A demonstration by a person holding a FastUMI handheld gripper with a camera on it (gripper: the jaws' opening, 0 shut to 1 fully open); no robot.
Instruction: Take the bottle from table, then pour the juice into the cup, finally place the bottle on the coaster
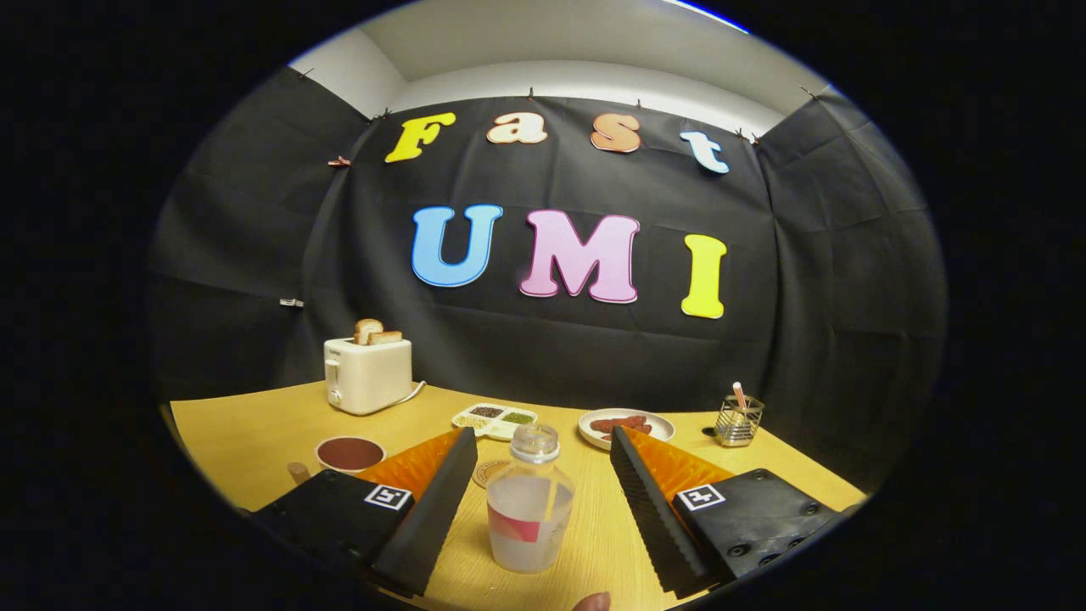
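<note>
The gripper (539,479) is spread wide, its fingers either side of the upright bottle (529,501) on the tabletop (254,433), touching nothing; the coaster (490,472) lies just beyond.

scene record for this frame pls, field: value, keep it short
gripper: gripper open, fingers either side of the bottle, not touching
bottle: bottle upright on the table, clear, cap on, between the fingers
coaster: coaster just behind the bottle, bare
cup: cup beyond the left finger, dark inside
background: toaster with bread, compartment tray, plate of food, wire holder
stage: bottle not yet grasped
</note>
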